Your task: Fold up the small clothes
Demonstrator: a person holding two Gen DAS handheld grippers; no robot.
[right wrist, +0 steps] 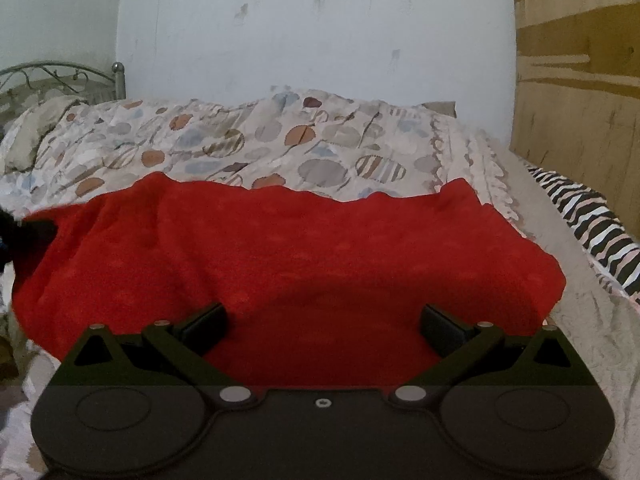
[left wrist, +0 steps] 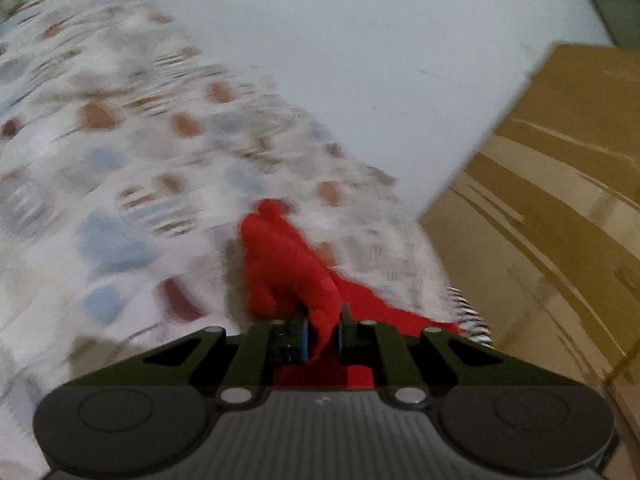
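Pinching a bunched fold of the red cloth (left wrist: 288,264), the left gripper (left wrist: 323,334) has its pads nearly together on the fabric. Right gripper (right wrist: 324,326) jaws stand wide apart, empty, over the cloth's near edge. Cloth lies spread across the patterned bedspread (right wrist: 248,140); striped fabric (right wrist: 592,216) at 3 o'clock; left-wrist view blurred.
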